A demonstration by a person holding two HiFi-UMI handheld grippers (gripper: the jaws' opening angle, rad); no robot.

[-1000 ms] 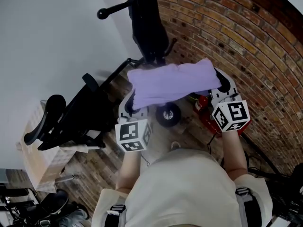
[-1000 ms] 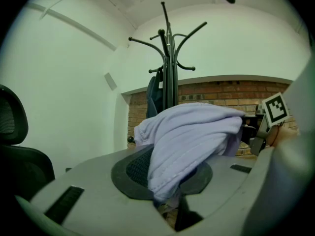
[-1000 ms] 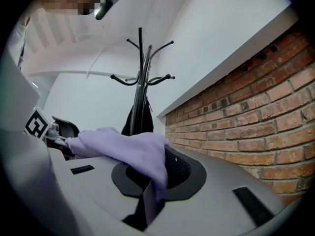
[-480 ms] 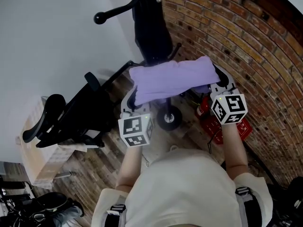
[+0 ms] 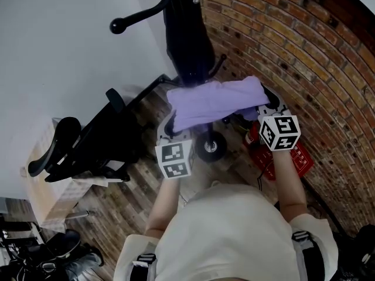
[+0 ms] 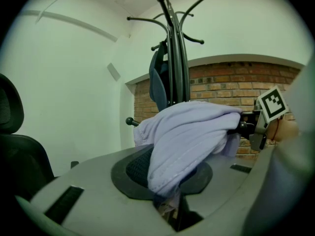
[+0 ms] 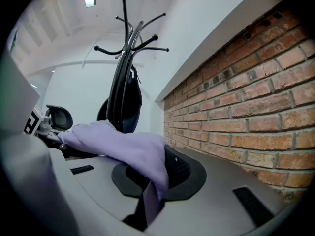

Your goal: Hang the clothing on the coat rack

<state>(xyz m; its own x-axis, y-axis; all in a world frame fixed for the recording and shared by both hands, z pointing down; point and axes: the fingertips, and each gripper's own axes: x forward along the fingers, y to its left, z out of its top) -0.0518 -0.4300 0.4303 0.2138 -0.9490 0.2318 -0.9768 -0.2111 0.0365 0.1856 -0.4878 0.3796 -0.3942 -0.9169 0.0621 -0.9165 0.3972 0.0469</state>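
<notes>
A lilac garment (image 5: 214, 101) is held stretched between the two tools, just in front of the black coat rack (image 5: 184, 34). In the left gripper view it lies below the rack's hooks (image 6: 199, 41), and none of them is touched by it. The left tool (image 5: 170, 126) is pressed together on one end of the cloth: a fold is pinched between its jaws and the rest is draped over them. The right tool (image 5: 265, 101) is clamped in the same way on the other end, with a strip of fabric caught between its jaws. Whether the rack's pole is touched by the garment cannot be told. A dark item (image 6: 157, 85) is hung on the rack, against the pole. A brick wall (image 5: 304, 57) is seen to the right of the rack. A black office chair (image 5: 88, 139) is set to the rack's left, on the wooden floor (image 5: 123, 209).
</notes>
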